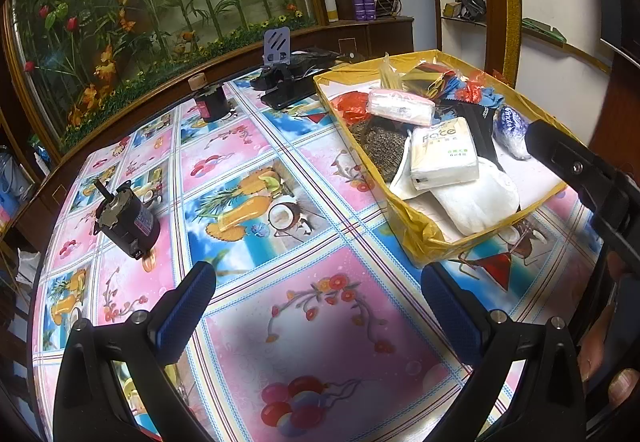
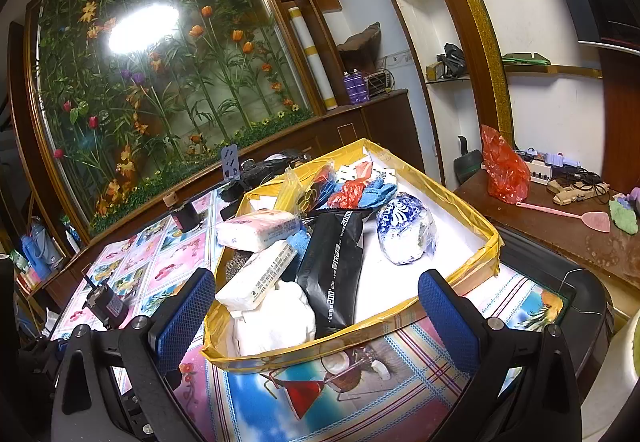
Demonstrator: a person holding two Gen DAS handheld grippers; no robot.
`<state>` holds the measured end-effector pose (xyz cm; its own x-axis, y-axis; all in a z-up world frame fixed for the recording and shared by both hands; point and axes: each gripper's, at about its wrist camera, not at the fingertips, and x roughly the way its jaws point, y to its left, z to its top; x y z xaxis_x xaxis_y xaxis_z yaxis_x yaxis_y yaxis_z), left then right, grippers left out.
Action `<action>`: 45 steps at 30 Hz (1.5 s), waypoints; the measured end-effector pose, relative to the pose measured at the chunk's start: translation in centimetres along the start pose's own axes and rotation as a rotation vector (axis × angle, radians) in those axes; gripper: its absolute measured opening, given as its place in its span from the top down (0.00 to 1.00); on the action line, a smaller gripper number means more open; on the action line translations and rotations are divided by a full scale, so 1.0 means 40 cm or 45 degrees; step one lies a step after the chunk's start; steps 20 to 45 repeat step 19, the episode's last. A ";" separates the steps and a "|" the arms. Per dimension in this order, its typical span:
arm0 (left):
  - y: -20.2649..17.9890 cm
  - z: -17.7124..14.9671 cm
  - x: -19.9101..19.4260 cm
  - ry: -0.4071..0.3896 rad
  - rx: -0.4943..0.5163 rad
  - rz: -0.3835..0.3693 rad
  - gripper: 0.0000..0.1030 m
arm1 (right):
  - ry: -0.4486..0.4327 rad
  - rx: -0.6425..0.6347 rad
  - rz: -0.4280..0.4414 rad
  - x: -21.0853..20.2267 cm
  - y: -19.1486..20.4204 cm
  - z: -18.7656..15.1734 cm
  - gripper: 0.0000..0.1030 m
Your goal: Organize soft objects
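A yellow-taped shallow box [image 1: 416, 238] [image 2: 360, 334] sits on the table's right side. It holds several soft items: white tissue packs [image 1: 444, 154] [image 2: 256, 278], a pink-white pack [image 1: 400, 105] [image 2: 258, 228], a white cloth [image 1: 476, 198] [image 2: 276, 322], a black pouch [image 2: 334, 266], a blue-white bag [image 2: 404, 228] and blue cloths [image 2: 378, 192]. My left gripper [image 1: 316, 298] is open and empty over the tablecloth, left of the box. My right gripper [image 2: 316, 302] is open and empty just in front of the box; part of it shows in the left wrist view [image 1: 580, 170].
Two black motors [image 1: 126, 220] [image 1: 212, 102] stand on the patterned tablecloth [image 1: 280, 202]. A phone stand and dark items [image 1: 280, 78] sit at the far edge. A side table with a red bag [image 2: 506, 170] and pink swatter [image 2: 568, 218] is to the right.
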<state>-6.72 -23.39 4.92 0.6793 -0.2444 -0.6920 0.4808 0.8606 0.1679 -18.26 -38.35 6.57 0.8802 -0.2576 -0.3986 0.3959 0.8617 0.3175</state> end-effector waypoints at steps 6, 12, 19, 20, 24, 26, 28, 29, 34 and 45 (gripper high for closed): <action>0.010 -0.002 0.007 0.023 -0.012 -0.015 0.01 | 0.003 0.000 -0.001 0.001 0.002 -0.002 0.01; 0.007 -0.002 0.005 0.021 -0.007 -0.011 0.01 | 0.003 0.003 0.000 0.000 0.002 -0.002 0.01; 0.001 0.001 0.000 0.010 0.008 -0.001 0.01 | 0.004 0.004 0.000 0.001 0.001 -0.002 0.01; 0.001 0.001 0.000 0.010 0.008 -0.001 0.01 | 0.004 0.004 0.000 0.001 0.001 -0.002 0.01; 0.001 0.001 0.000 0.010 0.008 -0.001 0.01 | 0.004 0.004 0.000 0.001 0.001 -0.002 0.01; 0.001 0.001 0.000 0.010 0.008 -0.001 0.01 | 0.004 0.004 0.000 0.001 0.001 -0.002 0.01; 0.001 0.001 0.000 0.010 0.008 -0.001 0.01 | 0.004 0.004 0.000 0.001 0.001 -0.002 0.01; 0.001 0.001 0.000 0.010 0.008 -0.001 0.01 | 0.004 0.004 0.000 0.001 0.001 -0.002 0.01; 0.001 0.001 0.000 0.010 0.008 -0.001 0.01 | 0.004 0.004 0.000 0.001 0.001 -0.002 0.01; 0.001 0.001 0.000 0.010 0.008 -0.001 0.01 | 0.004 0.004 0.000 0.001 0.001 -0.002 0.01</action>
